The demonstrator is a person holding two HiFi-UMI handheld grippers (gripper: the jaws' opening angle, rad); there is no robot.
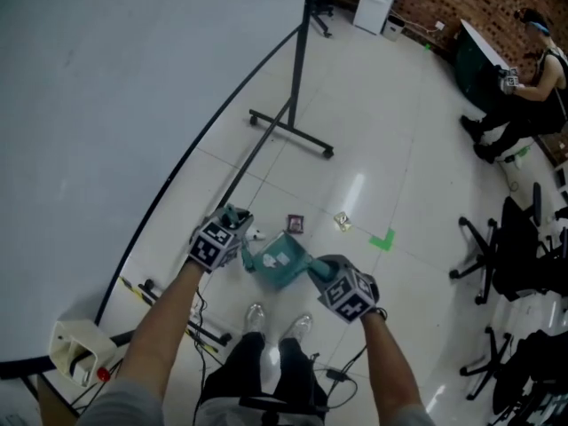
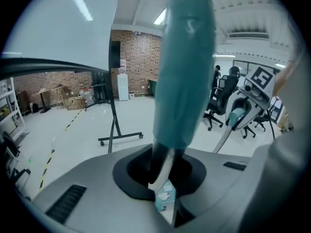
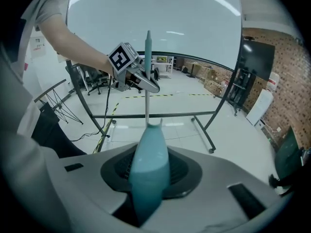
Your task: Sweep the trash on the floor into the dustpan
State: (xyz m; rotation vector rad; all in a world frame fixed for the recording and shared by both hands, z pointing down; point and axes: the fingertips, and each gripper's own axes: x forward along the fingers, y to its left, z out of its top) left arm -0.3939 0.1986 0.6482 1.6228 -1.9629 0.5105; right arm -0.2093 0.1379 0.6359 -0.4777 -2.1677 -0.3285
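Observation:
A teal dustpan [image 1: 280, 260] with a white label hangs tilted just above the floor between my two grippers. My right gripper [image 1: 325, 274] is shut on its teal handle [image 3: 148, 171], with the metal shaft [image 3: 146, 106] running forward. The left gripper [image 1: 232, 230] is shut on the broom shaft [image 2: 163, 166], and the teal broom grip [image 2: 187, 67] sticks out ahead of its jaws. Trash lies on the tiles beyond the pan: a dark packet [image 1: 295, 224], a crumpled wrapper [image 1: 342, 222] and a small white scrap [image 1: 256, 234]. Each gripper shows in the other's view: right gripper [image 2: 240, 114], left gripper [image 3: 145, 84].
A big white screen [image 1: 89, 105] on a black wheeled stand [image 1: 293, 136] fills the left. Office chairs [image 1: 510, 260] stand at the right, and a person [image 1: 528, 82] sits at the far right. Cables [image 1: 206, 337] and a white device [image 1: 78, 349] lie by my feet. A green tape mark [image 1: 382, 240] is on the tiles.

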